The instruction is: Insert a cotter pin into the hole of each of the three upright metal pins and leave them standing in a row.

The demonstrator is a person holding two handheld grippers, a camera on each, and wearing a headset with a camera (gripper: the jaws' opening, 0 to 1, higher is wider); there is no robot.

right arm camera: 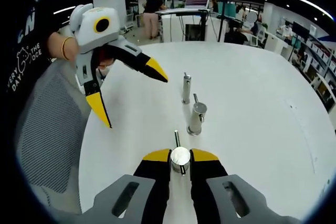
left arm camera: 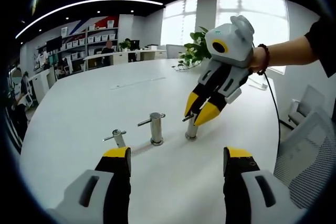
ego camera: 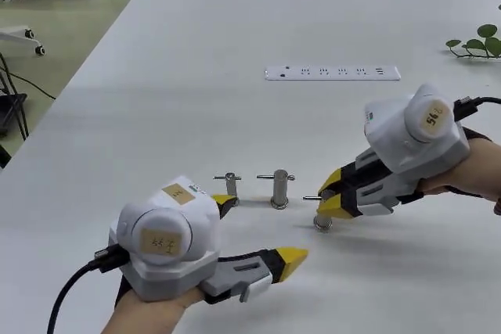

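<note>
On the white table three upright metal pins stand in a row: left pin, middle pin and right pin. Each has a thin cotter pin through its top. The right gripper is clamped on the upper part of the right pin, with a jaw pressed to either side. The left gripper hangs with its jaws wide apart, gripping nothing, just in front of the left pin. A power strip lies well behind the row.

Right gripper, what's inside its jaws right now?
An upright metal pin sits clamped in the right gripper, a cotter pin through its head. The jaws cover its shaft; how far the cotter pin goes through is hidden.
</note>
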